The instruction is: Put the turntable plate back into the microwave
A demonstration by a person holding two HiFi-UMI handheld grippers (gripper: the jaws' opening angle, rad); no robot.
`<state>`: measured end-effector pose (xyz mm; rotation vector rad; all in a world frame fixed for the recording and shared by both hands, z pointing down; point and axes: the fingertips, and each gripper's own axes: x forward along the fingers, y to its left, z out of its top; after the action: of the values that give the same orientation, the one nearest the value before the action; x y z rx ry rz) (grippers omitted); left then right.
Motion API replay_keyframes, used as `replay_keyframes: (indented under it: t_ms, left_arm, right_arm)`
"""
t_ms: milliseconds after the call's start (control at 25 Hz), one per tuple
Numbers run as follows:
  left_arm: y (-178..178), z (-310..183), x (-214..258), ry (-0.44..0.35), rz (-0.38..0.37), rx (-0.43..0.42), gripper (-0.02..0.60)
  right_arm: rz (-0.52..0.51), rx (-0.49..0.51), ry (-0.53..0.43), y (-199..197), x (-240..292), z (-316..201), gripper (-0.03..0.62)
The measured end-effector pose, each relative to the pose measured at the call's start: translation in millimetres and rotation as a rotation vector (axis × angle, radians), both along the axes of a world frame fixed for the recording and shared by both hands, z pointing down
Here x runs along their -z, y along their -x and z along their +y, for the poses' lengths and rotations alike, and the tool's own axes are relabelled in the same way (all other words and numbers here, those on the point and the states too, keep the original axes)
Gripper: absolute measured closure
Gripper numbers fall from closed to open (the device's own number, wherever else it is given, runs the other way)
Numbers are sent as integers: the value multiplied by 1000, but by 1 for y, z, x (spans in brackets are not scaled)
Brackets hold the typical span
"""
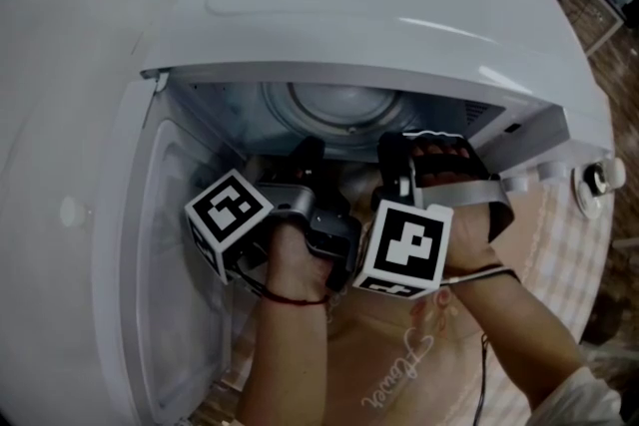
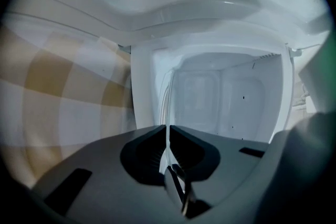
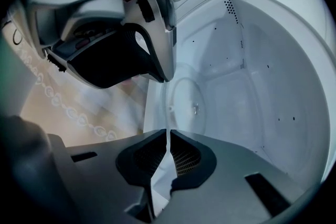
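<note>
The white microwave [image 1: 379, 5] stands with its door [image 1: 130, 214] swung open to the left, and both grippers reach into its cavity side by side. The glass turntable plate [image 1: 339, 107] is inside the cavity, beyond the fingertips and partly under the front edge of the microwave's top.

In the left gripper view the left gripper [image 2: 168, 128] has its jaws clenched almost together on the plate's thin rim. The rim shows there as a pale line running straight out from between the pads. The right gripper [image 3: 168, 134] clamps the same rim in the same way. From its own view the clear plate spreads away from the jaws as a narrow oval, and the left gripper bites the rim a little further round. Each gripper therefore holds the near edge of the plate, with the rest of it reaching deeper into the cavity. A patterned tablecloth [image 1: 559, 244] lies under the microwave.
</note>
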<state>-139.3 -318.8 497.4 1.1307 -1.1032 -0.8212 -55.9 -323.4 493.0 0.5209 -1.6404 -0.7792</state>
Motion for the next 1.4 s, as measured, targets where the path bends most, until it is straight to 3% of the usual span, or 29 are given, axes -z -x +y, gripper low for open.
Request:
replay_keyframes:
  t_ms: [520,760,1000,1240,1400]
  left_arm:
    - [-2,1,0,-33,4,33,560]
    - [1,0,-1,-38,-8,74,560]
    - [2,0,-1,-35,-10,78,560]
    - [-2,2,7,-107,7,48,530]
    - [-2,3,5,-101,-11,26,529]
  right_arm:
    - [-63,38,-54,-1,-3,7,530]
    - [-156,35,-68,3,8,5,530]
    - [-107,45,-45,7,2,5,534]
    - [-96,43,-35,4,0,5,543]
    - [-95,43,-34,3,-1,5,543]
